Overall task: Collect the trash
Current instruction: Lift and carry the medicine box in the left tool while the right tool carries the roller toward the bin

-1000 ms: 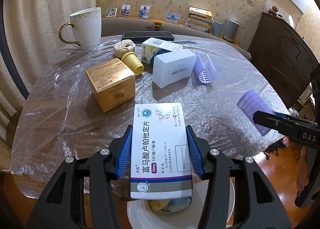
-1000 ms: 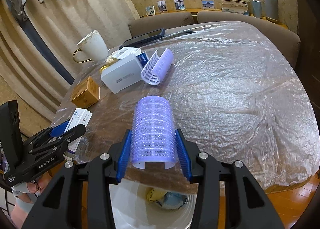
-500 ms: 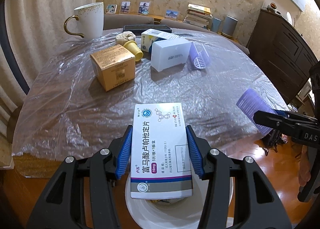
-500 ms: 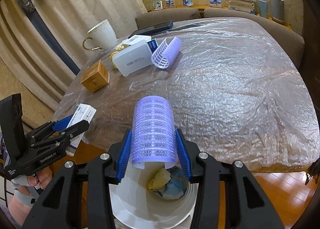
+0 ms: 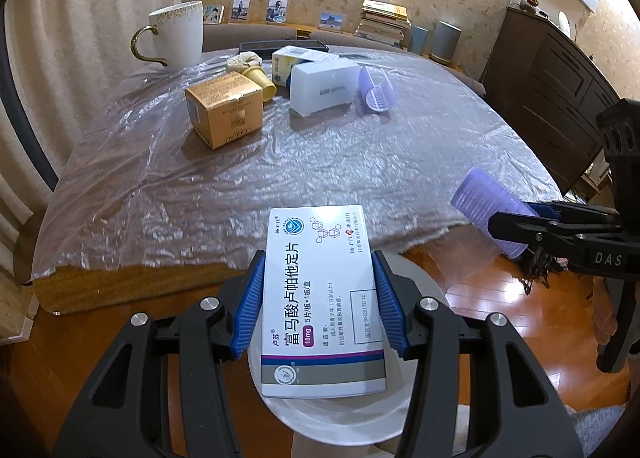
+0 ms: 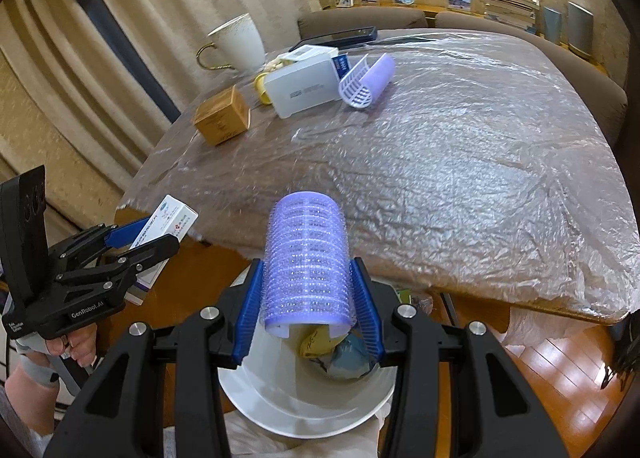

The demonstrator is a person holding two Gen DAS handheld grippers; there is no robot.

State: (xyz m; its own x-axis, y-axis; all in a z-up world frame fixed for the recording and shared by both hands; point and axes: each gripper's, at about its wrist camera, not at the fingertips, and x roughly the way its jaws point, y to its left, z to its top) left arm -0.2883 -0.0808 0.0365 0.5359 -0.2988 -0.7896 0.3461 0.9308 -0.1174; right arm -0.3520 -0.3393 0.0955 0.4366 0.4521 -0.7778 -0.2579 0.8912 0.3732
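Note:
My left gripper [image 5: 318, 298] is shut on a white medicine box [image 5: 320, 298] with Chinese print and holds it above a white bin [image 5: 344, 414] on the floor, just off the table's near edge. My right gripper [image 6: 308, 298] is shut on a purple hair roller [image 6: 306, 262] and holds it over the same bin [image 6: 304, 402], where crumpled trash [image 6: 340, 350] lies. The roller also shows in the left wrist view [image 5: 492, 206], and the box in the right wrist view [image 6: 160, 234].
On the plastic-covered table [image 5: 320, 162] stand a brown carton [image 5: 226, 110], a white box [image 5: 324, 88], a second purple roller [image 5: 378, 96], a yellow cup [image 5: 260, 80], another small box [image 5: 296, 60], a mug [image 5: 176, 36] and a dark tablet [image 5: 280, 46]. A dark cabinet [image 5: 552, 86] stands right.
Both grippers have drawn back from the table with their loads. They now hang past the table edge, over the white bin, which shows more fully.

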